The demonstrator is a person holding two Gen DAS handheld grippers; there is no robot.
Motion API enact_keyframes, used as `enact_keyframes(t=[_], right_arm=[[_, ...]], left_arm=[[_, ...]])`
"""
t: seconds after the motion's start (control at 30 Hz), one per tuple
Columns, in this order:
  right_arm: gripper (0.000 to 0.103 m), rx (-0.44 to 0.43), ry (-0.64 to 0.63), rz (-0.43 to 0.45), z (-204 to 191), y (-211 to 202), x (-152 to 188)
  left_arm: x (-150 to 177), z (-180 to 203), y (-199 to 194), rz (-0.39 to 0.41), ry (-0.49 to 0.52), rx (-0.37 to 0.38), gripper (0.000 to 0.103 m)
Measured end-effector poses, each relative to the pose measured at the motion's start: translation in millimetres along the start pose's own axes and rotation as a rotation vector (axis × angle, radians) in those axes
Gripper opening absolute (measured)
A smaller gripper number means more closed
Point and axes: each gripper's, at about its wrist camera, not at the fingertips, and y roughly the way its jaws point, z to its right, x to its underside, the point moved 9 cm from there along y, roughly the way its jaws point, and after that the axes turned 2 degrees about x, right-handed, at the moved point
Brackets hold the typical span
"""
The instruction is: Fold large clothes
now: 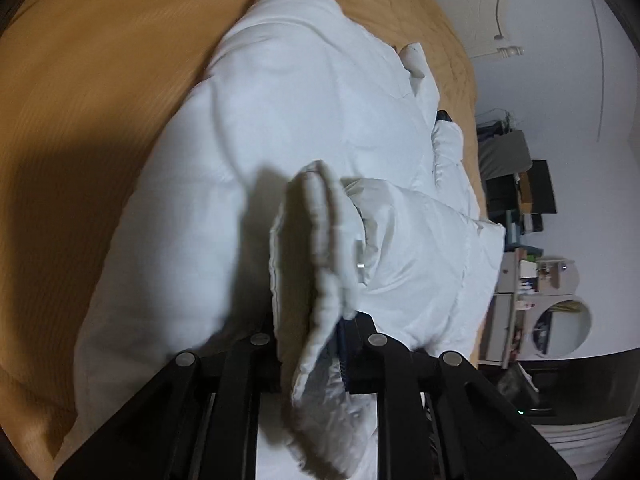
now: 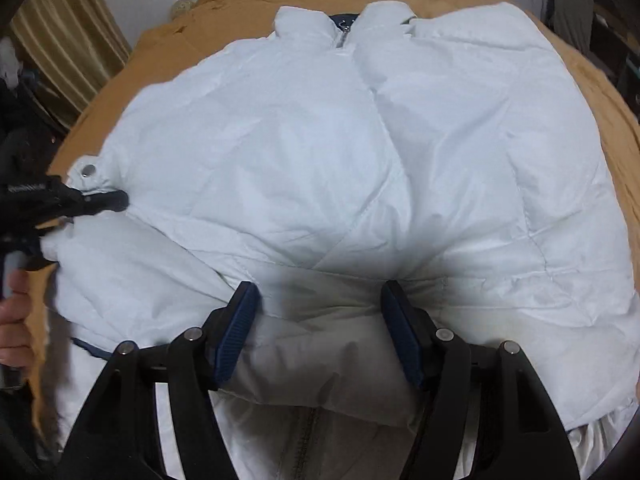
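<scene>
A large white puffer jacket [image 2: 320, 152] lies front up on an orange-brown bedspread [image 2: 600, 92], collar and zipper at the far end. It also shows in the left wrist view [image 1: 260, 128]. My left gripper [image 1: 320, 344] is shut on the jacket's sleeve cuff [image 1: 316, 240], which stands up between its fingers. The same gripper shows at the left edge of the right wrist view [image 2: 100, 202], pinching the cuff by a snap button. My right gripper [image 2: 320, 328] is open, its blue-padded fingers astride a bulge of the jacket's lower hem.
The orange-brown bedspread [image 1: 80, 100] surrounds the jacket. Shelves and clutter [image 1: 524, 208] stand against a white wall to the right in the left wrist view. Striped curtains [image 2: 68, 36] hang at the far left. A hand [image 2: 14, 320] holds the left gripper.
</scene>
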Motion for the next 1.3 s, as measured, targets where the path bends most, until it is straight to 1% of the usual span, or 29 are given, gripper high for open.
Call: enact_keyframes(t=[0.03,0.07,0.1,0.13,0.2,0.23,0.27,0.3,0.33,0.37,0.4,0.43,0.47,0.5,0.53,0.6,0.63,0.67,0.73,0.77,0.83,0.9,0.97,1.03,1.1,1.17,1.2,1.3], right_arm=[[0.068,0.017,-0.014,-0.008,-2.8,0.9,-1.3],[0.069,0.021,-0.014,-0.012,-3.9,0.8,-2.5],[0.069,0.020,-0.012,-0.015,-4.1,0.7,-3.3],[0.070,0.021,-0.010,-0.017,-3.5,1.8,-4.2],[0.071,0.017,-0.006,-0.015,-3.6,4.6,-5.8],[0.071,0.019,-0.006,-0.014,-4.1,4.8,-6.9],[0.072,0.024,-0.009,-0.013,-4.8,5.9,-8.3],[0.072,0.028,-0.013,-0.014,-5.6,6.8,-9.2],[0.072,0.029,-0.015,-0.014,-7.3,10.6,-6.7],[0.073,0.028,-0.014,-0.013,-7.5,10.8,-7.8],[0.073,0.024,-0.012,-0.012,-7.9,11.1,-7.9],[0.073,0.017,-0.010,-0.010,-7.3,9.3,-7.3],[0.073,0.009,-0.003,-0.006,-3.2,4.0,-5.4],[0.073,-0.001,0.011,-0.001,0.2,-0.1,-5.6],[0.073,-0.010,0.026,0.003,4.8,-5.2,-5.8],[0.073,-0.014,0.057,0.014,19.4,-18.0,-6.2],[0.073,-0.005,0.073,0.023,30.0,-25.9,-6.4],[0.073,0.007,0.087,0.033,41.2,-34.0,-6.4],[0.073,0.038,0.103,0.064,63.2,-49.9,-6.7],[0.073,0.055,0.106,0.081,72.4,-56.1,-6.2],[0.073,0.106,0.106,0.102,94.3,-64.7,-3.2],[0.075,0.131,0.117,0.062,112.2,-56.4,6.1],[0.075,0.116,0.127,0.027,126.5,-40.7,18.5],[0.075,0.124,0.084,0.016,127.3,-26.5,23.9],[0.076,0.127,0.071,0.007,127.3,-24.1,22.6],[0.075,0.112,0.100,0.001,130.3,-33.6,14.5],[0.075,0.103,0.113,0.017,131.4,-42.7,7.3],[0.076,0.093,0.115,0.106,130.6,-65.3,-37.2]], left_arm=[[3.0,-4.1,-8.6,-0.001,-0.001,-0.004,0.017],[4.3,-5.7,-17.4,0.007,0.006,-0.026,0.018],[4.3,-6.2,-30.9,0.032,0.023,-0.069,0.021],[3.9,-5.6,-44.2,0.081,0.045,-0.146,0.021],[-4.9,-4.8,-85.7,0.232,0.084,-0.307,0.020],[-5.7,1.9,-100.0,0.292,0.112,-0.348,0.021],[-4.3,16.4,-107.5,0.326,0.166,-0.362,0.022],[-0.2,34.0,-107.9,0.338,0.232,-0.366,0.028],[5.5,53.0,-103.2,0.351,0.295,-0.373,0.046],[10.9,66.9,-97.6,0.367,0.336,-0.379,0.059],[17.3,82.2,-87.4,0.379,0.375,-0.376,0.089],[23.5,96.0,-75.5,0.385,0.414,-0.351,0.103],[27.9,106.7,-62.9,0.391,0.446,-0.320,0.103],[30.9,112.5,-47.8,0.380,0.463,-0.314,0.103],[29.6,114.8,-28.1,0.348,0.476,-0.324,0.103],[33.5,112.1,18.3,0.230,0.484,-0.339,0.103],[35.1,102.3,35.3,0.191,0.483,-0.361,0.102],[35.7,89.2,51.4,0.166,0.499,-0.411,0.102],[35.5,71.9,67.7,0.174,0.552,-0.507,0.102],[35.9,70.9,72.7,0.189,0.602,-0.533,0.103],[35.9,71.7,75.5,0.205,0.646,-0.556,0.103],[34.9,71.4,77.1,0.195,0.633,-0.561,0.103],[33.6,74.2,79.5,0.189,0.629,-0.563,0.103],[34.2,70.8,80.8,0.189,0.637,-0.570,0.103],[30.9,70.8,83.5,0.190,0.647,-0.578,0.103],[29.4,69.8,85.6,0.188,0.640,-0.571,0.103],[28.6,69.8,85.8,0.186,0.633,-0.565,0.103],[30.0,71.7,85.0,0.191,0.635,-0.564,0.103]])
